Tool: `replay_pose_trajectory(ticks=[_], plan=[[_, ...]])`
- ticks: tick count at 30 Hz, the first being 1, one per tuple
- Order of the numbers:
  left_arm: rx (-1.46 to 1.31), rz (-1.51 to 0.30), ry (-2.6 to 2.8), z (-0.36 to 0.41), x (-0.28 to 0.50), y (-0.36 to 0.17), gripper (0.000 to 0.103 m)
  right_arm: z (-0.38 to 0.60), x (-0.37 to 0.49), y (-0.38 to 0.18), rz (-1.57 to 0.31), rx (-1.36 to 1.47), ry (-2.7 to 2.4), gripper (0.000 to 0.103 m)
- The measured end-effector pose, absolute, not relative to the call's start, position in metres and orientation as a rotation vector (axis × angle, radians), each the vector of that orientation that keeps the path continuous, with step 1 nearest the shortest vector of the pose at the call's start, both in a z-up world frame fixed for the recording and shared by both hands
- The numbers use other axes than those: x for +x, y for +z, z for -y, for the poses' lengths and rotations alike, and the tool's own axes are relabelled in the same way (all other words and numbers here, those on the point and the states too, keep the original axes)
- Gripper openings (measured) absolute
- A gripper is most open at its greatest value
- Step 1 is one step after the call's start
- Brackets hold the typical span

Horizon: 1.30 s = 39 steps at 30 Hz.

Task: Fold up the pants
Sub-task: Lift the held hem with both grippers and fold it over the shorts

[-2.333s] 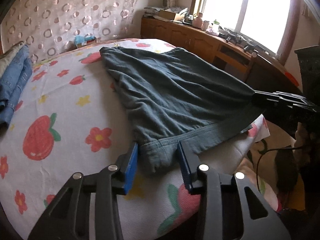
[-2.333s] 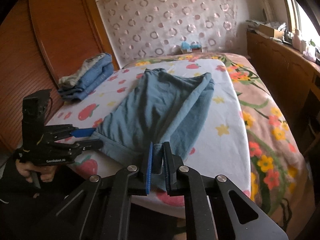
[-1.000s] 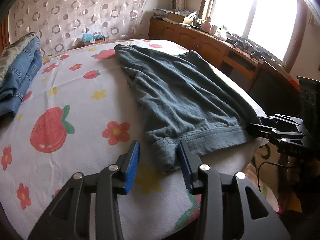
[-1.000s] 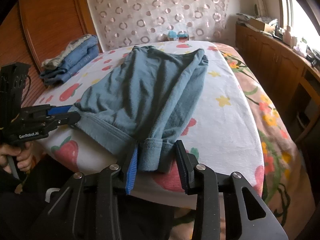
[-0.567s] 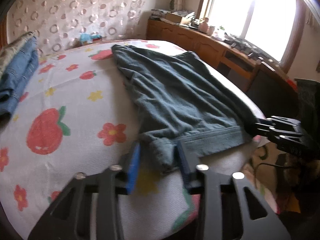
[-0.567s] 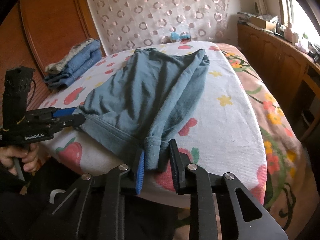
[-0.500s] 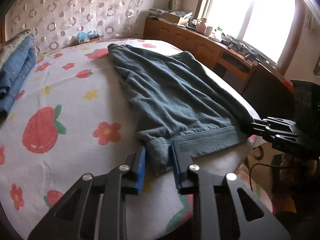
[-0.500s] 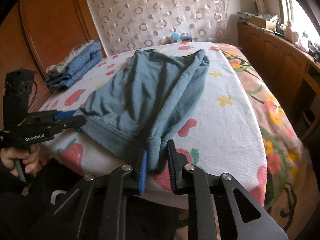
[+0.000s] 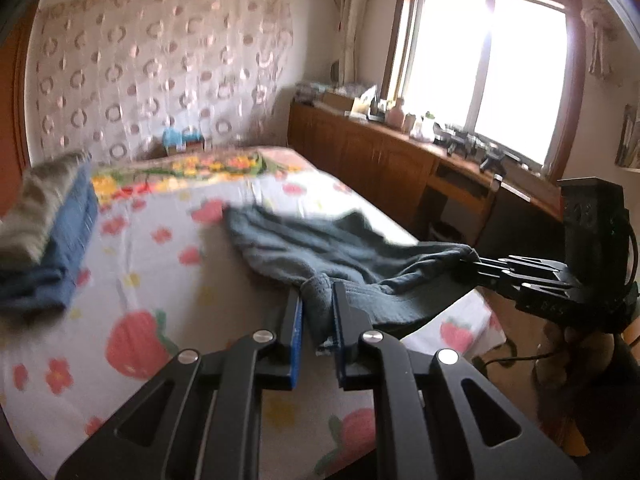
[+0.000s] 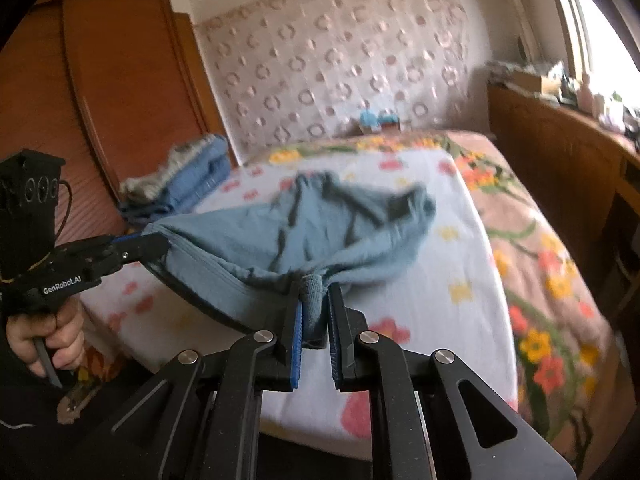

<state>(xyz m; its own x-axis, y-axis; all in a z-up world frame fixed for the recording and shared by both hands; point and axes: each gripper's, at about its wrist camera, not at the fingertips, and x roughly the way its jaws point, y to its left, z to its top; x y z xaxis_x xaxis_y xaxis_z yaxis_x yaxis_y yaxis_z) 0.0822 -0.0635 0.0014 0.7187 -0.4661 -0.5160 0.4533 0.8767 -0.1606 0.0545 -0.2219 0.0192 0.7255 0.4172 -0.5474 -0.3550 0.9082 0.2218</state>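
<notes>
Blue-grey pants [image 9: 332, 252] hang stretched above the flowered bed sheet [image 9: 160, 280], with their far end still resting on the bed. My left gripper [image 9: 317, 312] is shut on one corner of the near hem. My right gripper [image 10: 314, 308] is shut on the other hem corner, and the pants [image 10: 304, 236] sag between the two. In the left wrist view the right gripper [image 9: 476, 261] shows at the right. In the right wrist view the left gripper [image 10: 158, 245] shows at the left, held by a hand.
A stack of folded jeans and clothes [image 9: 44, 236] lies at the bed's left side by a wooden wardrobe [image 10: 120, 92]. A wooden cabinet with clutter [image 9: 400, 152] runs under the window on the right. A patterned headboard [image 10: 340, 68] stands behind the bed.
Both grippers closed on the hem corners, then lifted the near end of the pants off the bed and carried it toward the far end. The cloth now hangs bunched.
</notes>
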Motion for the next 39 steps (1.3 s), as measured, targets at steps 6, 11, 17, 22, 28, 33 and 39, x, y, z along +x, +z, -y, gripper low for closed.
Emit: replay_pose_trajectory(ticks=[6,11,17,22,28,33,39], plan=[[-0.021,-0.469,-0.502,0.052,0.077,0.056,0.01,0.214,0.055,0.078,-0.509,0.066,0.465,0.008],[-0.008,-0.386,-0.478,0.039,0.074,0.106,0.01,0.209,0.06,0.135,-0.41,0.035,0.494,0.008],[0.022,-0.338,-0.439,0.026,0.084,0.136,0.01,0.192,0.067,0.181,-0.329,-0.019,0.532,0.008],[0.023,-0.35,-0.395,0.013,0.119,0.133,0.01,0.171,0.101,0.179,-0.361,-0.052,0.546,0.008],[0.047,-0.275,-0.351,0.005,0.157,0.172,0.01,0.145,0.163,0.199,-0.36,-0.107,0.478,0.008],[0.09,-0.309,-0.335,-0.006,0.166,0.161,0.01,0.133,0.194,0.224,-0.357,-0.136,0.466,0.008],[0.054,-0.489,-0.341,-0.016,0.166,0.081,0.01,0.119,0.194,0.152,-0.551,-0.169,0.466,0.008]])
